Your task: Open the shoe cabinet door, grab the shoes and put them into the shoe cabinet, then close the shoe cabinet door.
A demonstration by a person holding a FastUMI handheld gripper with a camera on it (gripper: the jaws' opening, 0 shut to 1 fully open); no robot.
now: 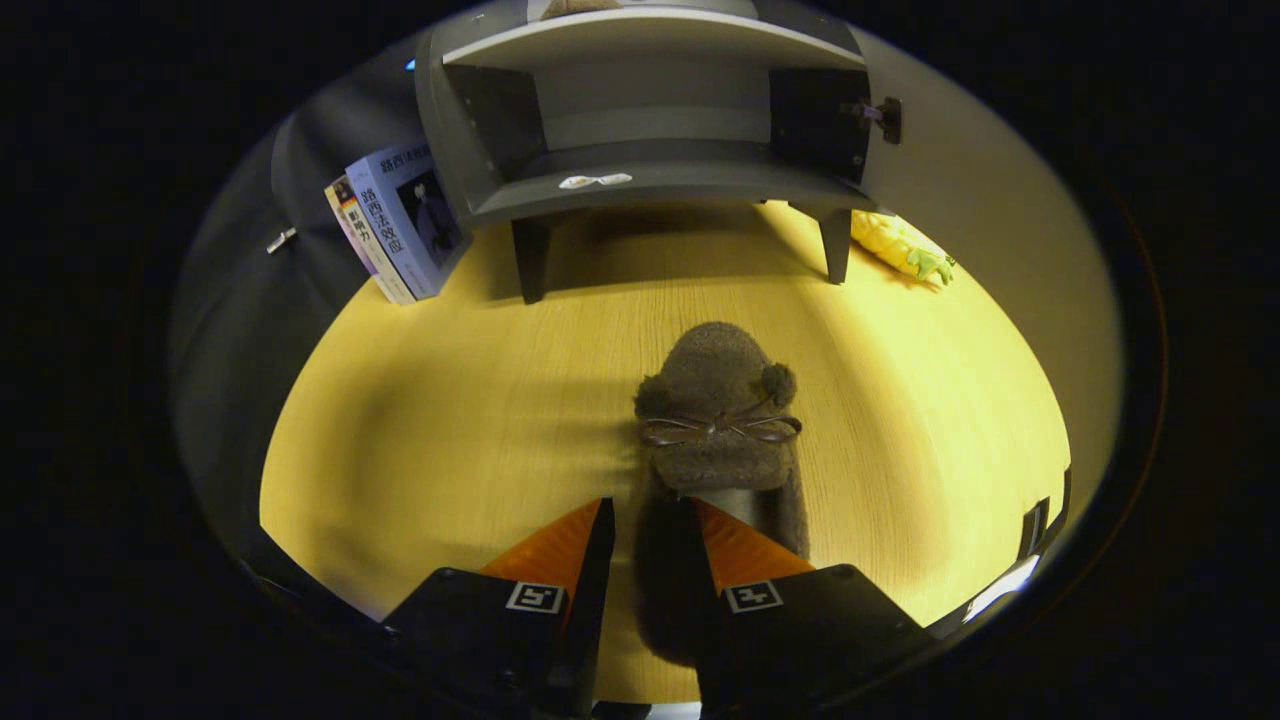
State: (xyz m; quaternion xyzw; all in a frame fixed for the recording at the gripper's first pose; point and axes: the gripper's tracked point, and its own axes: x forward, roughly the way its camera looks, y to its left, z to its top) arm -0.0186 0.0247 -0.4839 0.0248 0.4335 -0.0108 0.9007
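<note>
Yellow wooden surface [450, 420] carries the brown slipper [718, 400], toe toward the open shoe cabinet [640, 180] beyond. I see my hand-held gripper [652, 520] narrowed, its fingers pinching the slipper's left heel wall between them.

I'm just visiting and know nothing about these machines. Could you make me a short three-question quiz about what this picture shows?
1. True or false: the shoe cabinet stands open.
2. What is the gripper clamped on? A) the books B) the side wall of the brown slipper C) the yellow toy
3. Fill in: the slipper's toe points toward the ____.

Key: 1 true, its inside shelf is visible. 2 B, one finger sits inside the slipper, the other outside. 3 cabinet.
</note>
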